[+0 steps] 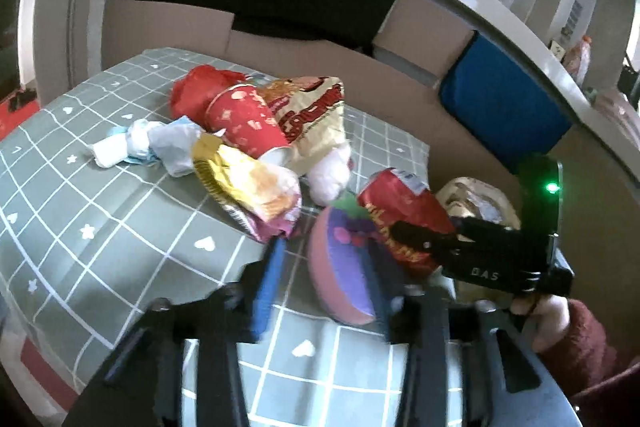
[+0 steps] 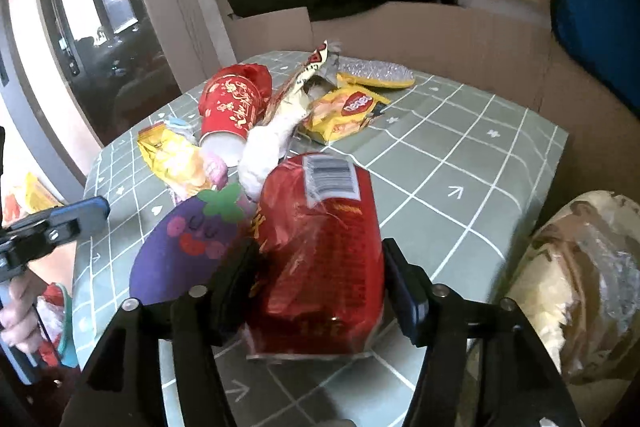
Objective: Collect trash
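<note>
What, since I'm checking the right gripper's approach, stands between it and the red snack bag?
Nothing visible does. The red snack bag already sits between the fingers of the right gripper. A purple eggplant-shaped pad lies close beside the bag's left side, outside those fingers.

Red snack bag (image 2: pixel 320 259); green grid-patterned tablecloth (image 2: pixel 460 155)

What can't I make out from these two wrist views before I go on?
- Red snack bag, right wrist view: its near end hides whether the right gripper pads press it.
- Purple plate, left wrist view: motion blur smears the left gripper, so contact is unclear.
- Trash bag: cut off by the right edge, opening unseen.
</note>
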Available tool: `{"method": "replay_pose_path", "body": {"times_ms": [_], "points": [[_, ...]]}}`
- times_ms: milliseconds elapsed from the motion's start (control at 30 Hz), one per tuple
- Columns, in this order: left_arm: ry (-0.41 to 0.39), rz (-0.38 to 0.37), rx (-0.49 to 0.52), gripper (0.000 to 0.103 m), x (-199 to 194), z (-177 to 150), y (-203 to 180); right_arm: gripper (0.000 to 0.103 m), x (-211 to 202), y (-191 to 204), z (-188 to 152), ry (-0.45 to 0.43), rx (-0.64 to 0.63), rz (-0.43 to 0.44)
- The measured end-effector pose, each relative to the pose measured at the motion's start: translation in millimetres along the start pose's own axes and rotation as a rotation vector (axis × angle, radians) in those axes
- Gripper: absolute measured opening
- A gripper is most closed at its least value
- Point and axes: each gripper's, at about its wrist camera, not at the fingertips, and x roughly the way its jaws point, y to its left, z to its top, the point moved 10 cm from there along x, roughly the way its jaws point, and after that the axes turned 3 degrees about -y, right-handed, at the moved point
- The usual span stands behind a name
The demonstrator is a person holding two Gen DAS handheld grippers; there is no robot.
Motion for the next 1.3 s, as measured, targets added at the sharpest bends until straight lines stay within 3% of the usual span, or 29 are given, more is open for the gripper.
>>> {"method": "replay_pose_path", "body": {"times_ms": [100, 200, 367, 467, 633, 667, 700, 767, 933, 1300], "points": [[0.019, -0.011, -0.010, 0.046, 4, -3, -2, 0.056, 0, -1, -3, 0.013, 0.036, 0.033], [0.027, 0.007, -0.028, 0.046, 12, -2, 6, 0.056, -9, -9, -4, -0.009, 0.015, -0.028], [-0.042, 0.139, -0.197, 0.048, 26, 20, 56, 0.056, -18, -17, -13, -0.011, 0.033, -0.037], [-0.107, 0.216, -0.244, 0.052, 36, 32, 79, 0.056, -22, -16, -14, -0.030, 0.025, -0.054], [-0.055, 0.242, -0.272, 0.052, 58, 34, 88, 0.056, -25, -12, -13, -0.061, -0.008, -0.080], [-0.063, 0.248, -0.275, 0.047, 59, 35, 89, 0.056, -25, -12, -12, -0.065, -0.008, -0.078], [-0.068, 0.249, -0.275, 0.036, 60, 36, 89, 0.056, -26, -11, -12, -0.069, -0.007, -0.075], [-0.061, 0.234, -0.266, 0.025, 63, 38, 88, 0.056, -26, -9, -9, -0.076, -0.004, -0.076], [-0.096, 0.232, -0.204, 0.020, 51, 46, 74, 0.056, -31, -5, -3, -0.090, -0.004, -0.077], [-0.257, 0.227, -0.050, 0.020, -19, 79, 26, 0.055, -65, 7, 31, -0.189, -0.052, -0.100]]}}
